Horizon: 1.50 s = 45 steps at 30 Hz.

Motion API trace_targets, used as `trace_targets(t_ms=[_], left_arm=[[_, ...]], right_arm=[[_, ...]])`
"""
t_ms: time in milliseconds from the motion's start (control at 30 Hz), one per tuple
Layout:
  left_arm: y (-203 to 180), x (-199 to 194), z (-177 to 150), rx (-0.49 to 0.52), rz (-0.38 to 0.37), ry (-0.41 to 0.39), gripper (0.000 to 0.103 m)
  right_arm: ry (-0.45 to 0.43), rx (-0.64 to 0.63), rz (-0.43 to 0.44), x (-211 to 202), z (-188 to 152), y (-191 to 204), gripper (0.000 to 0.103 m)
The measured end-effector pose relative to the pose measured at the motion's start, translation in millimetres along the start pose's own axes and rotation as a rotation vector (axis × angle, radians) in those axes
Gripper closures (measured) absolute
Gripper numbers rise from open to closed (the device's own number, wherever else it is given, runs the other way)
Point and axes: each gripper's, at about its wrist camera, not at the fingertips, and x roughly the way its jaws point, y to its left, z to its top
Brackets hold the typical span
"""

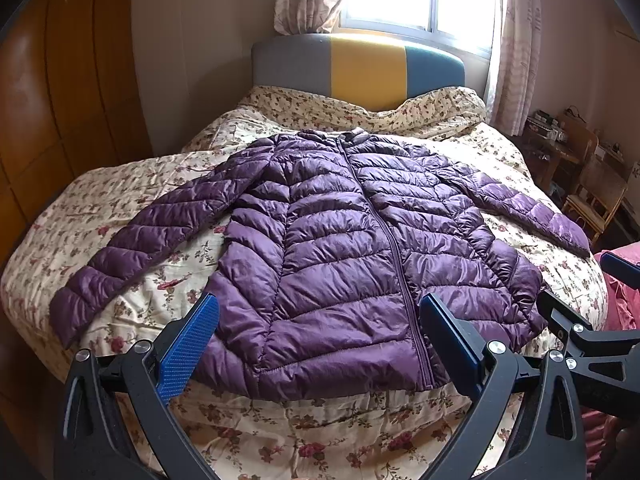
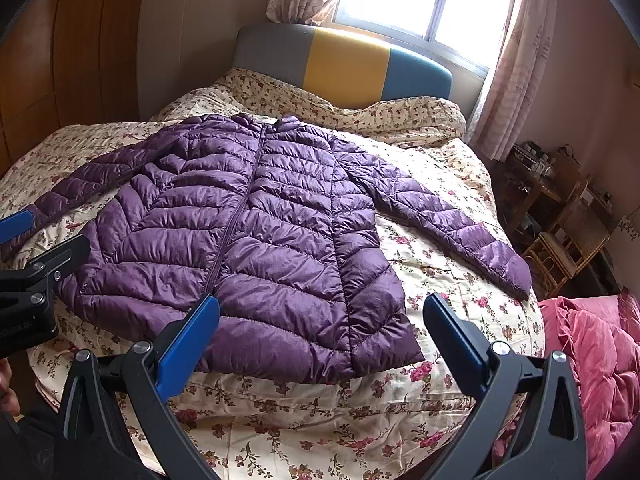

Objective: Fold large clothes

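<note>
A purple quilted puffer jacket [image 1: 340,248] lies flat, front up and zipped, on a floral bed cover [image 1: 168,276], sleeves spread to both sides. It also shows in the right wrist view [image 2: 256,240]. My left gripper [image 1: 320,308] is open and empty, held above the jacket's hem near its left side. My right gripper [image 2: 320,312] is open and empty, above the hem's right corner. Part of the right gripper [image 1: 576,320] shows at the right edge of the left wrist view. Part of the left gripper [image 2: 36,264] shows at the left edge of the right wrist view.
A headboard [image 1: 360,68] in grey, yellow and blue stands at the far end under a window. A wooden wardrobe [image 1: 60,112] is on the left. A pink quilt [image 2: 592,360] lies at the right, with wooden chairs [image 2: 568,240] and a table behind it.
</note>
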Motion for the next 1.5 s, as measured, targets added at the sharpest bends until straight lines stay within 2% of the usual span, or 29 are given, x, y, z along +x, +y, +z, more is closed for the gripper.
trace_targets(t_ms=[1500], left_arm=[[-2, 7, -2, -0.003, -0.002, 0.02, 0.003]], right_arm=[[0.018, -0.002, 0.004, 11, -6, -1, 0.002]])
